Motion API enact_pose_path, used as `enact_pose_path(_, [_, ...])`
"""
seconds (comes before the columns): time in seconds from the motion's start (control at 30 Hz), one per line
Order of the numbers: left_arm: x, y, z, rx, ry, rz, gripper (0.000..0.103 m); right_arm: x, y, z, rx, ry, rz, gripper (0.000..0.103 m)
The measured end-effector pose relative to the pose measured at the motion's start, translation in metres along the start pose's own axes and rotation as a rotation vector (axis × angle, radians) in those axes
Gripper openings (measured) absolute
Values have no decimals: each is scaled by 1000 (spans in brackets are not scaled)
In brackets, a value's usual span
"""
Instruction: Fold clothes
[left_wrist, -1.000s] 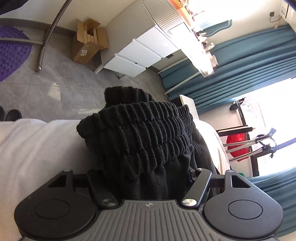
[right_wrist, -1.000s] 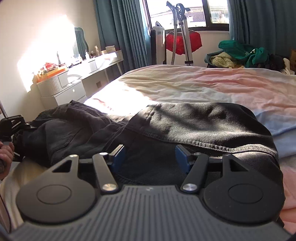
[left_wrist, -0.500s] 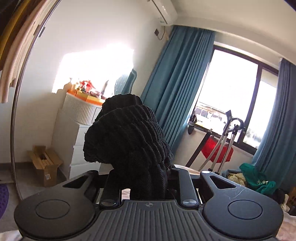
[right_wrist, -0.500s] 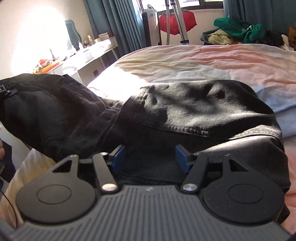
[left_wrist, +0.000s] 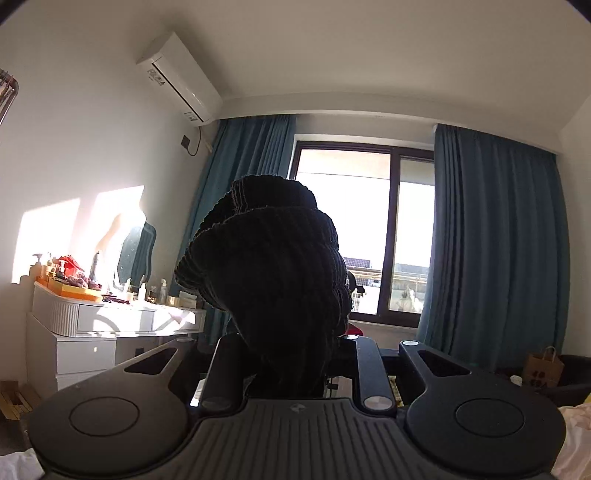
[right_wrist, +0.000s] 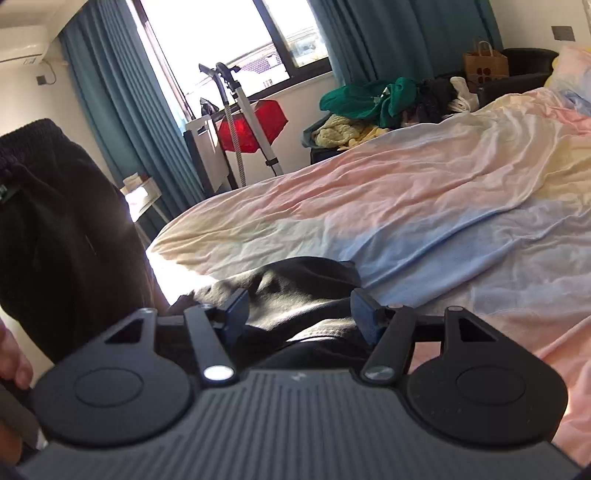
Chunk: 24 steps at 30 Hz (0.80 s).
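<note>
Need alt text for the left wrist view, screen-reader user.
Left gripper clamps a bunched black ribbed waistband, held up against a bright window with teal curtains. A white dresser stands left.

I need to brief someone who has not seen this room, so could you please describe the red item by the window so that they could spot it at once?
Start at the window between the teal curtains, seen from the right wrist. Just below its sill, beyond the bed's far corner, a red hood-shaped item sits behind two upright metal poles. It is the only bright red object there, unlike the green and yellow clothes pile beside it.
</note>
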<state>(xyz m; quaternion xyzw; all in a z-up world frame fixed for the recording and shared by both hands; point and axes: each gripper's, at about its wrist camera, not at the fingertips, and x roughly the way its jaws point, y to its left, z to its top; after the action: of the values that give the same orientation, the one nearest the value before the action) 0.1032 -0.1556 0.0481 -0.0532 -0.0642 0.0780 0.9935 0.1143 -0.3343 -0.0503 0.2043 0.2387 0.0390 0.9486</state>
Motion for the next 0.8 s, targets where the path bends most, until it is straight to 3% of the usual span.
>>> enact_pose_path(0.1, [-5, -55, -37, 53, 42, -68, 23, -6, -31, 15, 76, -58, -20, 65])
enact_pose_path(0.23, [-10, -110, -109, 204, 133, -162, 23, -5, -67, 24, 162, -100, -54, 65])
enact_pose_path(0.4, [0, -153, -198, 489, 373, -341, 24, 3, -111, 23, 347, -94, -4, 65])
enact_pose_path(0.43, [1, -156, -208, 533, 391, -356, 26, 4, -113, 23, 358, -95, 6, 65])
enact_pose_path(0.6, [-4, -149, -225, 680, 369, -393, 48, 15, -118, 23, 408, -61, 133, 65])
enact_pose_path(0.67, [-5, -132, -223, 722, 376, -408, 76, 23, -120, 22, 435, -24, 175, 65])
enact_pose_path(0.73, [-7, -107, -215, 745, 381, -442, 92, 30, -121, 22, 457, 12, 193, 65])
enact_pose_path(0.8, [-10, -79, -205, 771, 394, -494, 94, 33, -121, 22, 477, 27, 207, 65])
